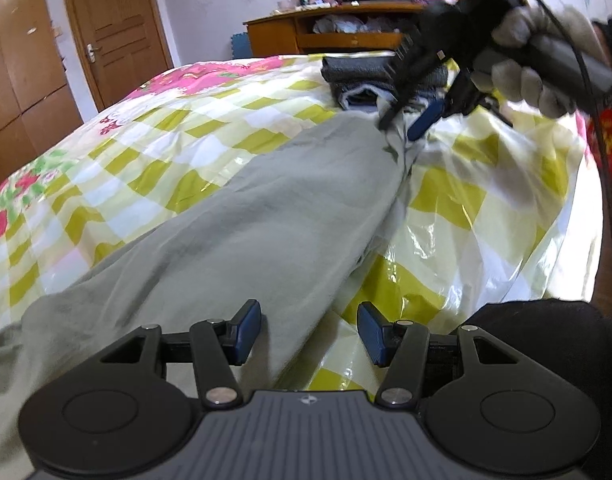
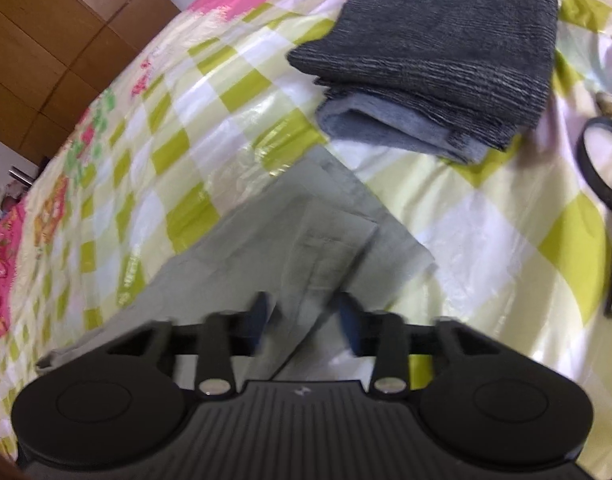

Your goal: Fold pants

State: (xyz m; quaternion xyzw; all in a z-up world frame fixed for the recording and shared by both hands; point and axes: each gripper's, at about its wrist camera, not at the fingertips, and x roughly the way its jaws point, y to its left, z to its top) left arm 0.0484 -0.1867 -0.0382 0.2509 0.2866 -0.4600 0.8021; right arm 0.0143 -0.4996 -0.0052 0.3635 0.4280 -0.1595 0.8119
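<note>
In the left wrist view, the long grey-green cotton pants (image 1: 242, 216) ran from lower left to upper right across the glossy yellow-checked bedcover (image 1: 486, 208). The left gripper (image 1: 309, 334) hovered with its jaws apart, holding nothing; it would do well to take the near edge square. At upper right a gloved hand (image 1: 542, 68) held the right gripper (image 1: 402, 122) tilted down onto the far end.

In the right wrist view, the right gripper (image 2: 304, 320) was blurred, its jaws spread either side of a raised fold; whether they pinched it I could not tell. A folded dark grey knit garment (image 2: 438, 56) lay at upper right.
</note>
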